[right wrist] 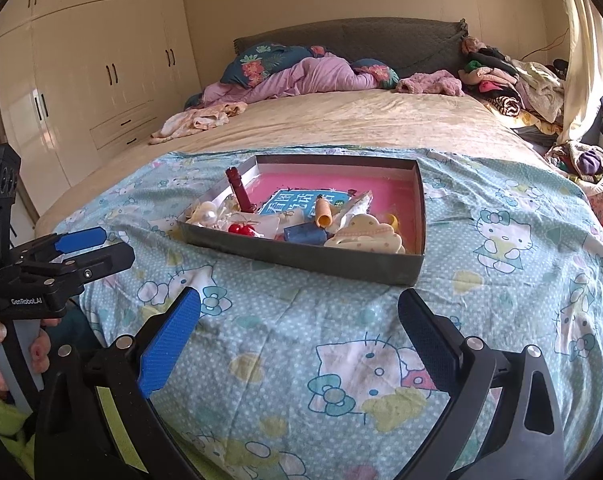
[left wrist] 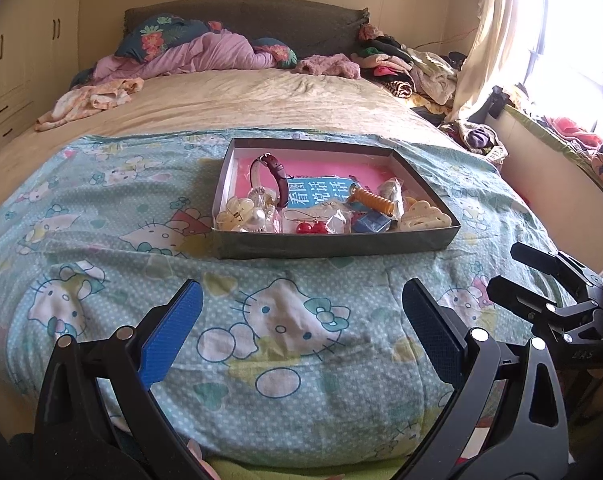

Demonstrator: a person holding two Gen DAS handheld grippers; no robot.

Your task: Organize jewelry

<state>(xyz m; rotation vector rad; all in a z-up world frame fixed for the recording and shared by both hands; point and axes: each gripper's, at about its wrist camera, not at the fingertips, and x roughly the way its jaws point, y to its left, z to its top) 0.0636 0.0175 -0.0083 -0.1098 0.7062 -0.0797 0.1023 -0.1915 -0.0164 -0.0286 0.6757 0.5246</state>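
Both grippers, left gripper (left wrist: pixel 301 336) and right gripper (right wrist: pixel 299 328), hover with jaws spread and empty, short of the box (left wrist: pixel 337 246) on the bed (left wrist: pixel 261 100) (jewelry heaped at its near wall), likely lining up a first pick.

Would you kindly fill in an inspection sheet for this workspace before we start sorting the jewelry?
Surface: bed with a cartoon-cat quilt spread over its near part.
Job's things: shallow box on the quilt, holding a maroon watch, pearl clip, red cherries, orange coil, blue block and cream cloud clip, all piled at its near end.
Clutter: clothes heaped at the head of the bed on the window side; crumpled bedding near the headboard.
Grippers: left gripper and right gripper both open, empty, short of the box.
Cables: nothing seen on the quilt.
Surroundings: wardrobe, curtain, bright window.
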